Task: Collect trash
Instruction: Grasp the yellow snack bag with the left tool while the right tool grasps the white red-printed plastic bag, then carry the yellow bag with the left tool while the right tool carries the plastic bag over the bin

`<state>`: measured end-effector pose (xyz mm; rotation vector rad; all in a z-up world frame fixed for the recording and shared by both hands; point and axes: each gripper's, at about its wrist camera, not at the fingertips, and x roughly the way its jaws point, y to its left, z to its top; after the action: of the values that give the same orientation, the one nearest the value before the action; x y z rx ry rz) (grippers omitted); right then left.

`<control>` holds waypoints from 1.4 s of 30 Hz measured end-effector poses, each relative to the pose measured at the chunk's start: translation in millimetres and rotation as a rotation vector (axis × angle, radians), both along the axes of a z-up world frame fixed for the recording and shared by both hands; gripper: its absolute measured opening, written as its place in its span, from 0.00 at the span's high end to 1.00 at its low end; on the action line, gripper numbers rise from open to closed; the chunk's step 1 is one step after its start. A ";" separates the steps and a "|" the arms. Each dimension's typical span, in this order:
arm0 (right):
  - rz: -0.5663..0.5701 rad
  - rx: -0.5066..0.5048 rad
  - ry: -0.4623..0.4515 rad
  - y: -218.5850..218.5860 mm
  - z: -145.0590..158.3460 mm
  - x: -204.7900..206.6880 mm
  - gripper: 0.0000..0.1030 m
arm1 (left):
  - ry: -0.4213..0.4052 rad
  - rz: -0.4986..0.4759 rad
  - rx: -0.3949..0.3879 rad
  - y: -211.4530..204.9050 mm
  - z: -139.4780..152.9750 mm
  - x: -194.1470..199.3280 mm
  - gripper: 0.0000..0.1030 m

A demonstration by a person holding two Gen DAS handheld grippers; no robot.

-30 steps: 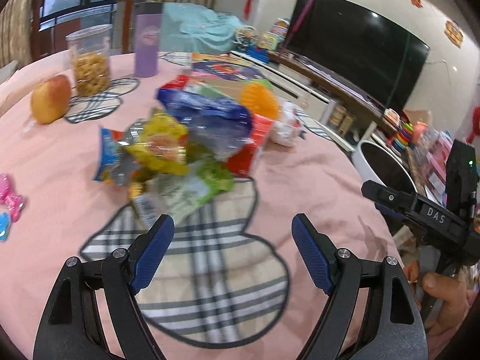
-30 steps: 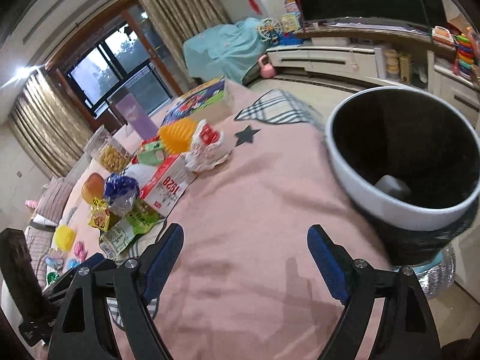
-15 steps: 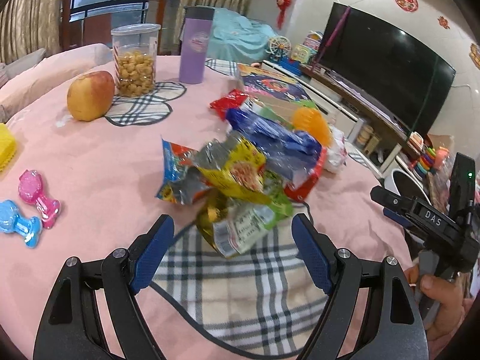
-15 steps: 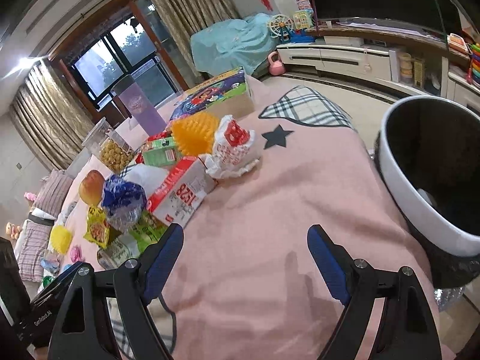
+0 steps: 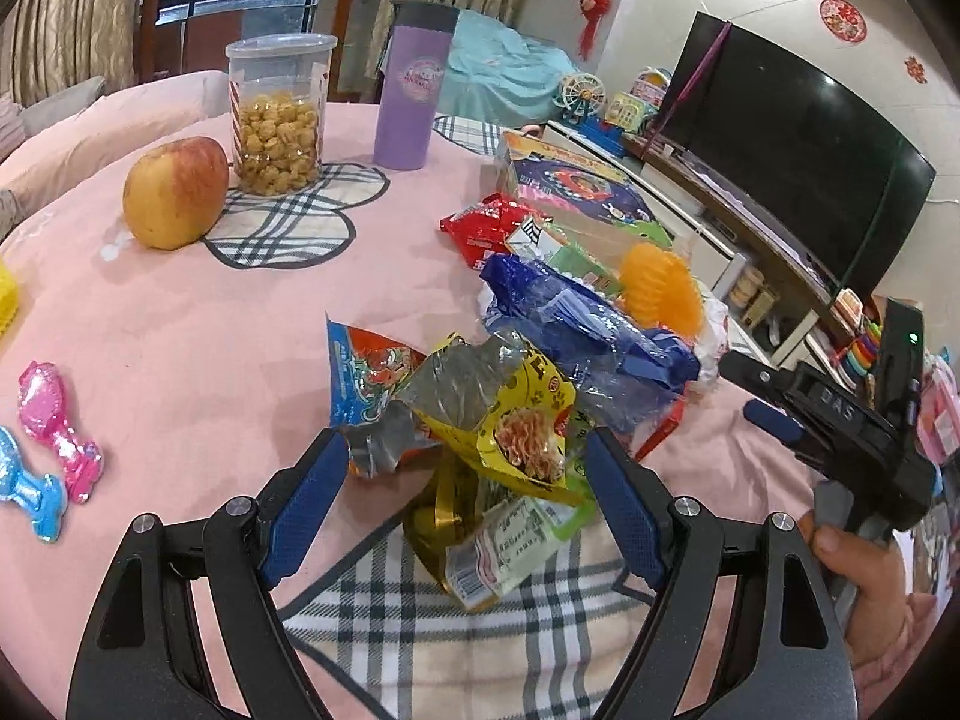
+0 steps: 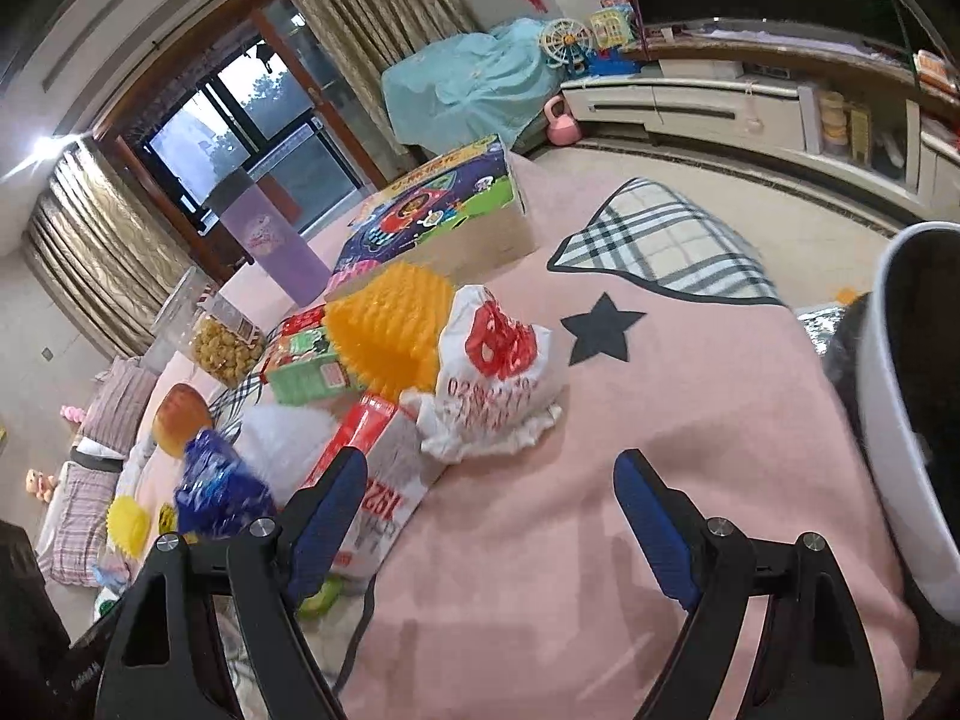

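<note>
A heap of wrappers lies on the pink tablecloth. My left gripper (image 5: pixel 465 450) is closing, its blue pads still clear of the trash. Between them lie a yellow noodle wrapper (image 5: pixel 510 414) and a green-and-white packet (image 5: pixel 516 540). A blue-and-red snack bag (image 5: pixel 366 372) sits at the left fingertip, and a crumpled blue bag (image 5: pixel 576 324) lies behind. My right gripper (image 6: pixel 489 468) is open over bare cloth with nothing between its fingers. A red-and-white carton (image 6: pixel 378 468) lies by its left finger, a white plastic bag (image 6: pixel 492 384) just ahead.
The white-rimmed bin (image 6: pixel 894 420) stands off the table's right edge. An apple (image 5: pixel 174 192), a snack jar (image 5: pixel 276 120), a purple tumbler (image 5: pixel 411 90), a toy box (image 5: pixel 576 180) and an orange spiky ball (image 5: pixel 660 288) stand behind the heap. Pink and blue toys (image 5: pixel 54 426) lie left.
My left gripper has closed in on the heap, so the yellow and green wrappers now lie between its fingers. The right view has swung from the bin toward the heap.
</note>
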<state>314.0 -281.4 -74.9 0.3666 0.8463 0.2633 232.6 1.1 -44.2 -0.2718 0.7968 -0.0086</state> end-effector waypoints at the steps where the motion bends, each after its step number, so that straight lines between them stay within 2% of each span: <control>1: 0.000 0.000 0.003 1.2 -1.9 3.1 0.18 | 0.004 -0.004 -0.005 0.0 -1.3 1.5 0.28; 3: 0.004 0.007 0.013 2.8 -7.6 11.6 0.21 | 0.020 -0.022 -0.020 -0.4 -5.6 6.0 0.50; 4: 0.005 0.011 0.017 2.3 -9.7 14.5 0.28 | 0.025 -0.032 -0.031 -0.5 -7.5 7.6 0.55; 5: 0.008 0.015 0.023 2.3 -12.8 17.9 0.32 | 0.023 -0.048 -0.046 -1.3 -7.8 8.3 0.65; 6: 0.011 0.019 0.026 1.4 -14.9 19.3 0.46 | 0.020 -0.059 -0.050 -2.7 -7.5 8.4 0.73; 7: 0.020 0.029 0.026 0.8 -16.4 19.9 0.55 | 0.012 -0.069 -0.041 -5.3 -5.7 7.7 0.76; 10: 0.036 0.031 0.003 0.2 -14.2 14.2 0.69 | -0.015 -0.083 0.005 -14.3 0.2 0.5 0.86; 11: 0.044 0.033 -0.007 -1.0 -11.6 9.3 0.71 | -0.023 -0.089 0.011 -16.4 2.0 -2.2 0.90; 15: 0.053 0.048 -0.024 -5.2 -2.5 -8.7 0.77 | -0.046 -0.109 0.014 -22.2 7.8 -15.4 0.90; 27: 0.039 0.070 -0.050 -36.1 12.3 -78.8 0.80 | -0.056 -0.243 -0.005 -67.7 11.8 -46.2 0.91; 42: -0.060 0.069 -0.057 -95.0 20.3 -128.5 0.80 | -0.036 -0.386 0.009 -136.6 5.1 -43.1 0.91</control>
<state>185.5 -376.4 -54.6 0.4466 0.7708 0.2470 189.6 -135.5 -39.1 -0.1055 0.8037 -0.3717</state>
